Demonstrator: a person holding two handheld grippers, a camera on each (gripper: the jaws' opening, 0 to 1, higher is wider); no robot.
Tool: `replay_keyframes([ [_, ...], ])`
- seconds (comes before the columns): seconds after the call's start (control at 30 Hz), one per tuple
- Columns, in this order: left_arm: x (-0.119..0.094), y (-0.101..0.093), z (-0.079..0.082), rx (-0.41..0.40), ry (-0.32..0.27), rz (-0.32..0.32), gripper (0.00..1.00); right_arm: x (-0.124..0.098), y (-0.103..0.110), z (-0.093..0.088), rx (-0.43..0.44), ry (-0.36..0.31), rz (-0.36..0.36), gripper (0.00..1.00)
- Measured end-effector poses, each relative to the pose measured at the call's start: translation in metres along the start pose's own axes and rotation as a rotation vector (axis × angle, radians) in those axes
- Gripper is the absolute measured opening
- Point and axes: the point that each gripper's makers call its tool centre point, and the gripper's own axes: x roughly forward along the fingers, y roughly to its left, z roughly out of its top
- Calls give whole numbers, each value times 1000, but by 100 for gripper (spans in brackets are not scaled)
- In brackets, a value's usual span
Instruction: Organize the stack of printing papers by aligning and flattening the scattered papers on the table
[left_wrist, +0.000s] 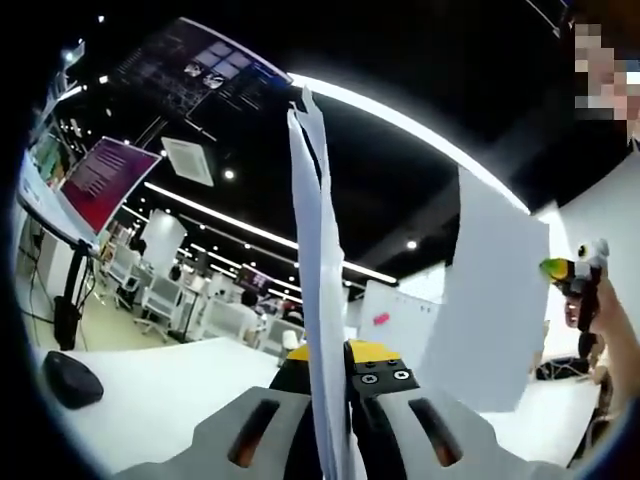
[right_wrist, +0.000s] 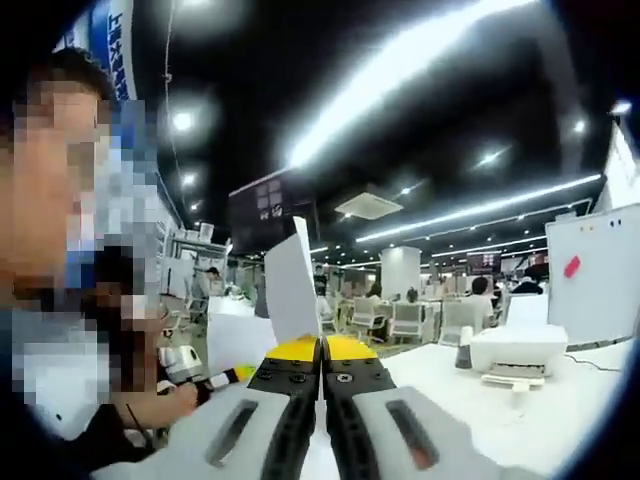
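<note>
Both hand-held grippers, left (left_wrist: 340, 400) and right (right_wrist: 322, 400), clamp upright printing papers (left_wrist: 318, 300) edge-on, above the tabletop (left_wrist: 160, 390).

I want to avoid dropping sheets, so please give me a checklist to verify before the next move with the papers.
1. Left tool shut on the papers: ok.
2. Right tool shut on the sheet: ok.
3. Paper edges aligned: not ok, tops splay apart.
4. Papers lifted upright off the table: ok.
5. Dark mouse-like object away from the papers: ok.
6. Whole stack gathered: cannot tell.
</note>
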Motion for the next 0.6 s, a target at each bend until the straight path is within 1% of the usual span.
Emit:
replay_keyframes([
  [0.13,0,0,0,-1,-1,0,6,0,-3,-3,23,16,15,0],
  [0.27,-1,-2,0,0,-1,-4,6,4,-3,-13,74,45,55,0],
  [0.4,0,-3,0,0,-1,-7,6,12,-6,-20,98,61,69,0],
  [0.6,0,-4,-2,4,2,-6,6,28,-7,-26,158,100,141,0],
])
